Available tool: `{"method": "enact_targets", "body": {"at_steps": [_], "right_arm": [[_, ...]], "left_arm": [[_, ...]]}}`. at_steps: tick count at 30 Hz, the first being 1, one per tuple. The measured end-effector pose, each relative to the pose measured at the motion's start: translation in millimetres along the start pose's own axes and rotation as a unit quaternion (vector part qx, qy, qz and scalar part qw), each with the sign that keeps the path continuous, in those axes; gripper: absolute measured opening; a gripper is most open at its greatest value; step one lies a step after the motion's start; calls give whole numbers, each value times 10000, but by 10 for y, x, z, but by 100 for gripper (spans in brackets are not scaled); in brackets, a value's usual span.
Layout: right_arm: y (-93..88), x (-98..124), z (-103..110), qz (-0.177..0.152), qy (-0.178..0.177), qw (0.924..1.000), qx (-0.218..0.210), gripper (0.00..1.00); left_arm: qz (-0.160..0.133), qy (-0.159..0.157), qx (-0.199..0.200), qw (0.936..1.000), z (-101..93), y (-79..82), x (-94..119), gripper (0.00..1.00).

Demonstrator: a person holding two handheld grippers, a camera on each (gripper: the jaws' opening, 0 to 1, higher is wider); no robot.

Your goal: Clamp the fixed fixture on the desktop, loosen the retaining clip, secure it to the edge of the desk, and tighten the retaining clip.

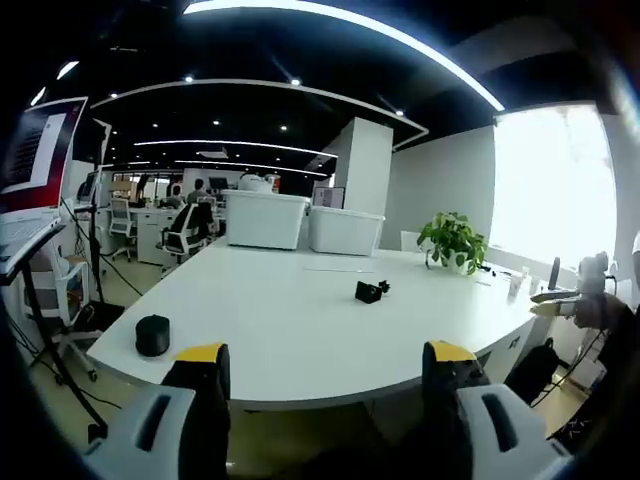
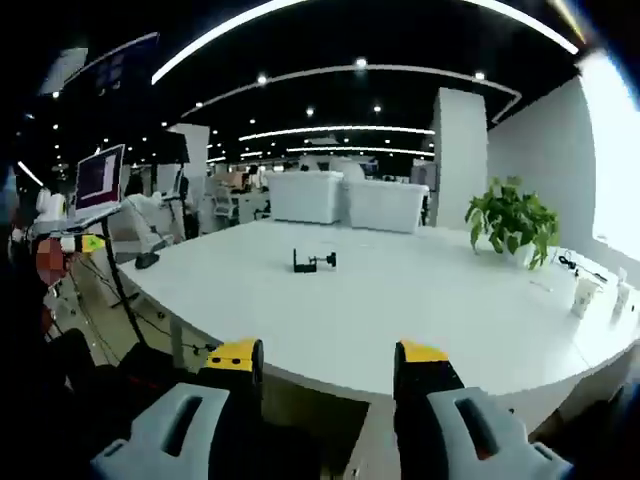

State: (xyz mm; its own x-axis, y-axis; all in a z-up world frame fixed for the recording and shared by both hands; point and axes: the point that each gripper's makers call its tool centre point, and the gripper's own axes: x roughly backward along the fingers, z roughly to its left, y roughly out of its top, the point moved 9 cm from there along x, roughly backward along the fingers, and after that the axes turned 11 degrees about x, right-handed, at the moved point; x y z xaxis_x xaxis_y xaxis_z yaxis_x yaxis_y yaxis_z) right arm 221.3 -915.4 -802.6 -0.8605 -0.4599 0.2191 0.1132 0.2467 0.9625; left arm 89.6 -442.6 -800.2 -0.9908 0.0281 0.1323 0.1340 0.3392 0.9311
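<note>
Both the left gripper [image 1: 325, 365] and right gripper [image 2: 328, 362] hold their jaws apart, empty. The black fixture [image 2: 314, 261] lies mid-surface [image 2: 420, 300], long axis crosswise in the right gripper view, screw end rightward.

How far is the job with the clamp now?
Nothing looks done yet. The clamp lies in the middle of the white desk, untouched. Both tongs, left and right, are open, empty and short of the desk. Gripping, loosening, fixing at the edge and tightening all remain.
</note>
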Motion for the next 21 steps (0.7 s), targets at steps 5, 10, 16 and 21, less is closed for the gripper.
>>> {"method": "enact_targets", "body": {"at_steps": [5, 10, 16, 21], "right_arm": [[-13, -10, 5, 33, 19, 10000, -22, 39], [-59, -1, 31, 114, -2, 9937, 1111, 40], [-20, -18, 63, -130, 99, 9962, 852, 54], [-36, -41, 73, -149, 110, 9966, 798, 55]], "left_arm": [[35, 39, -29, 10000, 16, -11, -5, 81], [19, 36, -44, 10000, 15, -3, -3, 81], [277, 101, 113, 9995, 23, -63, -33, 84], [260, 110, 99, 9996, 29, -82, -24, 84]]}}
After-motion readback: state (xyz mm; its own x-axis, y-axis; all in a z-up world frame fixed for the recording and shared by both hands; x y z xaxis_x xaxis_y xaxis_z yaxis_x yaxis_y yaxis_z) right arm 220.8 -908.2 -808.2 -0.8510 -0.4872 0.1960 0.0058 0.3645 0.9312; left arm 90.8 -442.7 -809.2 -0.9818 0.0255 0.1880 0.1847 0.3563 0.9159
